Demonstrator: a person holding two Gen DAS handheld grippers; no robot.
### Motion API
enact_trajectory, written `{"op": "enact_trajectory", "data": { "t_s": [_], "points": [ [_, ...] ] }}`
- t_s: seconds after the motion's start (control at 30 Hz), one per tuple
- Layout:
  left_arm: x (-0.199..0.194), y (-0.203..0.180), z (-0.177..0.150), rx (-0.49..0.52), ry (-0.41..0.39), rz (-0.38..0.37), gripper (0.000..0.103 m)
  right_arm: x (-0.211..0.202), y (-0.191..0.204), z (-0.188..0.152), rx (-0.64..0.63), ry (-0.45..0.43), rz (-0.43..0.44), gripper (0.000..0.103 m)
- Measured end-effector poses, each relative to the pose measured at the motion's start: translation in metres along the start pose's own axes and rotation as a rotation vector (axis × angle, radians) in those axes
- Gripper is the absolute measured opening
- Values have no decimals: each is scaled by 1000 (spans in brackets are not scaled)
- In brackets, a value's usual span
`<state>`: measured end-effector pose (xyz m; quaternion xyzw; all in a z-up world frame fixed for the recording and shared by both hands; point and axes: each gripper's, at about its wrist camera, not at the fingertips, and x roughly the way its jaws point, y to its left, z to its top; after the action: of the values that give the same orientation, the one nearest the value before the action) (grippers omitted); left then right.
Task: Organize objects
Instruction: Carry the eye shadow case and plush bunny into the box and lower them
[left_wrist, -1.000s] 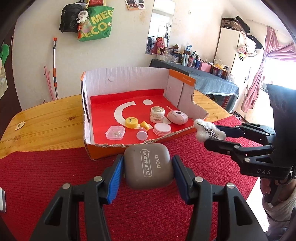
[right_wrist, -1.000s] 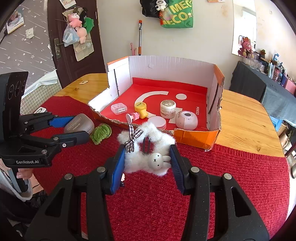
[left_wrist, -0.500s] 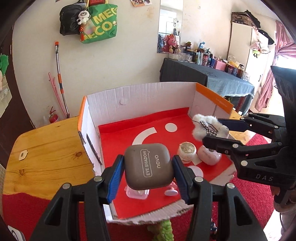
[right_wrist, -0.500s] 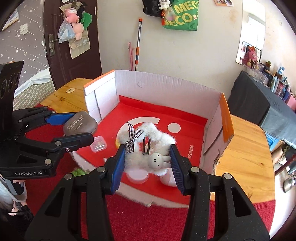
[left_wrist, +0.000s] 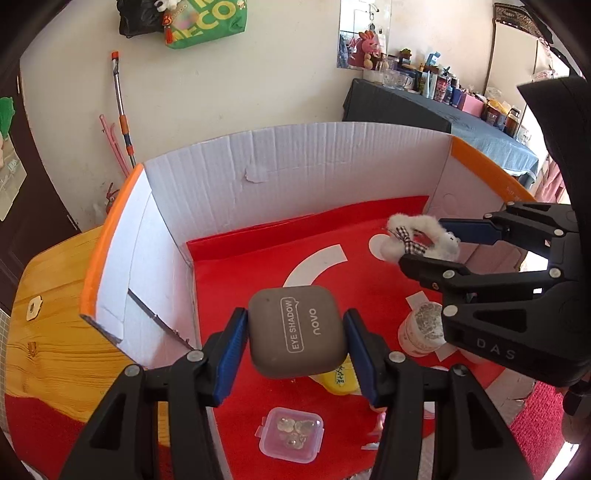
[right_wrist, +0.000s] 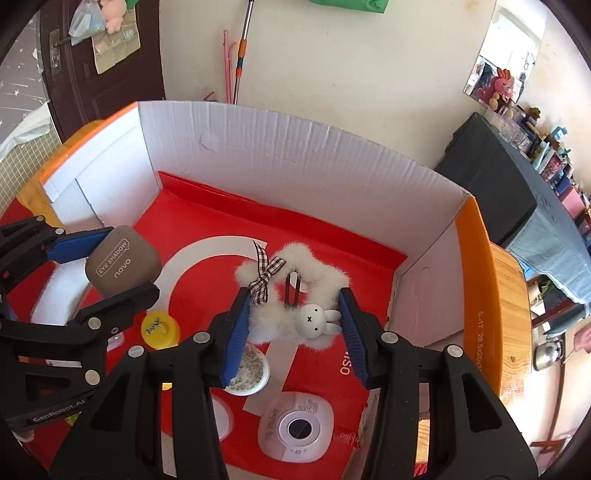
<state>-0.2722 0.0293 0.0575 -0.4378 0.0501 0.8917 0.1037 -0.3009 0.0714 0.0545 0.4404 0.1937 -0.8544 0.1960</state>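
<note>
I hold the eye shadow case (left_wrist: 297, 330) in my left tool (left_wrist: 295, 347) and the fluffy rabbit hair clip (right_wrist: 293, 295) in my right tool (right_wrist: 293, 325), both clamped over the cardboard box (left_wrist: 295, 173); releasing remains.

Your far half of the box (right_wrist: 303, 155) floor lies bare; jars (right_wrist: 249, 369), a yellow cap (right_wrist: 159, 328) and a white case (right_wrist: 295, 428) crowd the near half, walls closing three sides.

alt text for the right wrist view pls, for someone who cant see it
The right tool grips a fluffy white hair clip with a small rabbit face above a cardboard box with a red floor. At left, the left tool holds a brown eye shadow case over the same box.
</note>
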Motion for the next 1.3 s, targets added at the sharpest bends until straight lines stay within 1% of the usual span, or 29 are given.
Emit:
{"op": "enact_trajectory", "data": {
  "t_s": [0.13, 0.2, 0.3, 0.37, 0.47, 0.53, 0.73, 0.87, 1.3],
  "points": [
    [12, 2, -1, -5, 36, 20, 55, 16, -3, 2, 3, 44, -24, 45],
    [18, 4, 0, -14, 56, 17, 55, 22, -3, 2, -3, 65, -37, 45],
    [21, 6, 0, -28, 74, 6, 55, 30, -3, 1, -7, 94, -40, 45],
    [20, 5, 0, -25, 80, 14, 55, 34, -6, 0, 4, 111, -27, 45],
    [25, 3, 1, -13, 114, 31, 55, 37, -7, -1, -4, 135, -34, 45],
    [29, 3, 1, -16, 141, 27, 55, 40, -7, -2, -11, 153, -45, 45],
    [34, 0, -1, -2, 184, 43, 55, 40, -8, -2, -11, 167, -40, 45],
    [33, 1, -2, -13, 194, 33, 55, 41, -8, -1, -10, 168, -39, 46],
    [30, 5, -2, -18, 196, 31, 56, 40, -5, -3, -10, 174, -35, 47]
  ]
}}
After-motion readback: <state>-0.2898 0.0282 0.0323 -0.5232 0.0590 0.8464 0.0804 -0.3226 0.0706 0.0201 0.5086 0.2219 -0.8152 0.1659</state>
